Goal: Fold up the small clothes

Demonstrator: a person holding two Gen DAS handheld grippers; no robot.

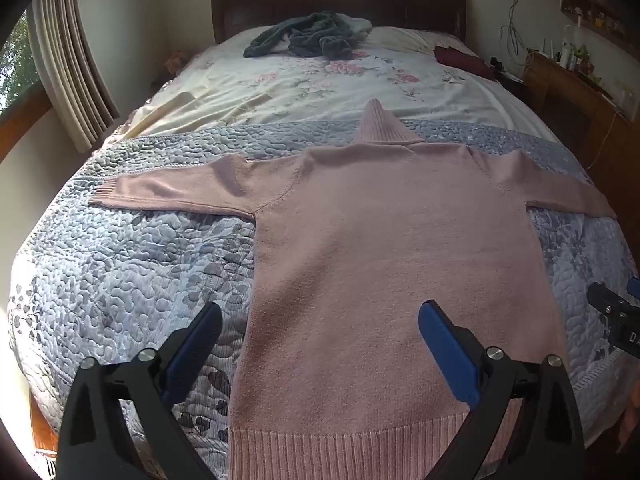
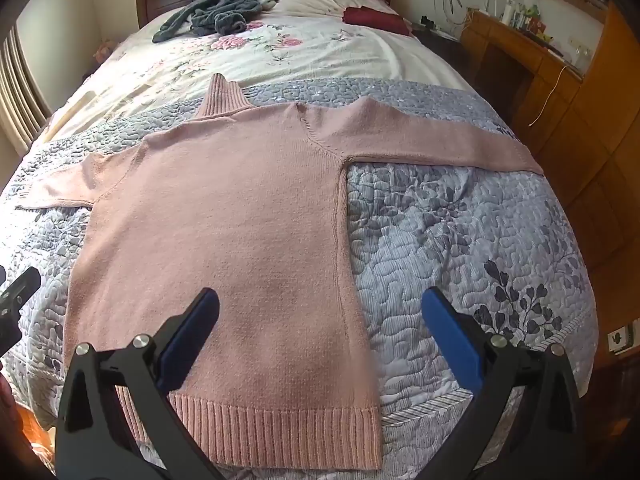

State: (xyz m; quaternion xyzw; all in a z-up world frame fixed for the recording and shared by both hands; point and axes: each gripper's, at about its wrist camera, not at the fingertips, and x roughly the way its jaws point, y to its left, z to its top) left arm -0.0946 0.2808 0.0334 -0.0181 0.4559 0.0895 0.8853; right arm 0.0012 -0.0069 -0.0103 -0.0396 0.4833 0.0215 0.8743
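A pink knitted turtleneck sweater [image 1: 384, 248] [image 2: 224, 224] lies flat on the grey quilted bedspread [image 1: 120, 264] [image 2: 460, 232], collar pointing to the headboard, both sleeves spread sideways, ribbed hem nearest me. My left gripper [image 1: 320, 320] hovers open above the sweater's lower left part, straddling its left edge. My right gripper [image 2: 320, 308] is open above the lower right part, its right finger over the quilt. Neither holds anything. The right gripper's body [image 1: 616, 320] shows at the right edge of the left wrist view; the left gripper's body [image 2: 16, 300] shows at the left edge of the right wrist view.
A grey garment pile [image 1: 308, 38] [image 2: 212, 12] and a folded dark red cloth [image 1: 464, 60] [image 2: 376, 18] lie near the dark headboard [image 1: 340, 0]. A floral sheet [image 1: 320, 80] covers the far half. A wooden desk [image 2: 520, 52] with clutter stands right; curtains [image 1: 68, 60] hang left.
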